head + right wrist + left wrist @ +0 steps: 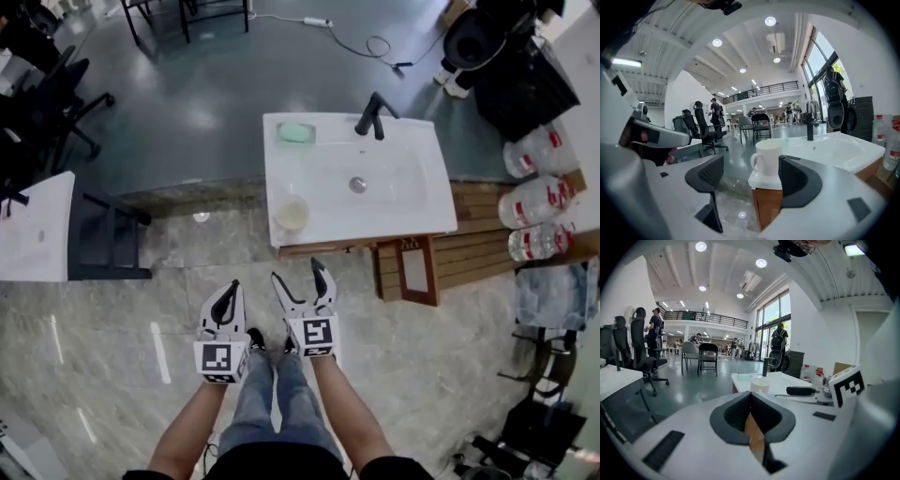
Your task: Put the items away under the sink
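White basin top (412, 217) on its wooden cabinet (768, 206) takes up the ground ahead of both tools, and the mug (292, 215) sits on the near corner of that top, the corner closest to the jaws.

The coming move looks to turn on the line from the right gripper (298, 274) to the mug. In the right gripper view the mug stands dead ahead in the gap between the jaws, a little toward the right-hand jaw and still beyond the tips, with nothing between the pads. Those jaws are spread wide. The mug is upright, so its long axis is vertical, and its handle points toward the left-hand jaw. A level approach should therefore take the body across its width, provided the handle is kept out of the pinch.

The left gripper (230, 291) hangs beside the right one but farther from the corner, its jaws pressed together on nothing — the right one is judged better placed for the pick.

The mug is plain and pale, white outside and creamy inside from above, and seems empty.

A small pale green block (295, 133) lies at the far corner, well beyond the mug, near the black tap (373, 114).
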The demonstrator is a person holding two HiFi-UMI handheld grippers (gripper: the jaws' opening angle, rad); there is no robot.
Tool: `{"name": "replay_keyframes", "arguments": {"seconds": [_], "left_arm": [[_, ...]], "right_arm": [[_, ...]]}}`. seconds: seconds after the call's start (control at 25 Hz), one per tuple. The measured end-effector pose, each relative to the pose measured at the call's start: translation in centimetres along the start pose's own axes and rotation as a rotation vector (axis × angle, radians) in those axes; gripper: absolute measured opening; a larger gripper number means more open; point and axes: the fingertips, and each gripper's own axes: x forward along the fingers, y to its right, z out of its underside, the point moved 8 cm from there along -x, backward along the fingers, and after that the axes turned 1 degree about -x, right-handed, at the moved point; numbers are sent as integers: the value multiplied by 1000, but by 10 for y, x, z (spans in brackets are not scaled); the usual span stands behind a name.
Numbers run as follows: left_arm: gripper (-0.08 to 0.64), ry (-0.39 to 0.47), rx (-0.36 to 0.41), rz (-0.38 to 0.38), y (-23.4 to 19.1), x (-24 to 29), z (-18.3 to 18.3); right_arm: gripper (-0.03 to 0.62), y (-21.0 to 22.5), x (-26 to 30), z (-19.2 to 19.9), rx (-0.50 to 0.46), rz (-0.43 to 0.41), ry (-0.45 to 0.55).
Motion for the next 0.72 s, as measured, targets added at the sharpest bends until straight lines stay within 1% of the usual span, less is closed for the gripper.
{"name": "replay_keyframes", "arguments": {"seconds": [0.16,0.32,0.44,0.72], "left_arm": [[5,2,-1,-5,-5,20,9],[5,-3,14,-8,-10,35,19],[5,-18,24,-12,-14,44,27],[5,-22,17,-21,-20,59,33]], "right_arm": [[353,2,27,15,10,19,-25],[315,-1,52,24,-17,4,-44],[270,-3,67,28,-12,11,-58],[156,-3,91,29,-48,18,-72]]}}
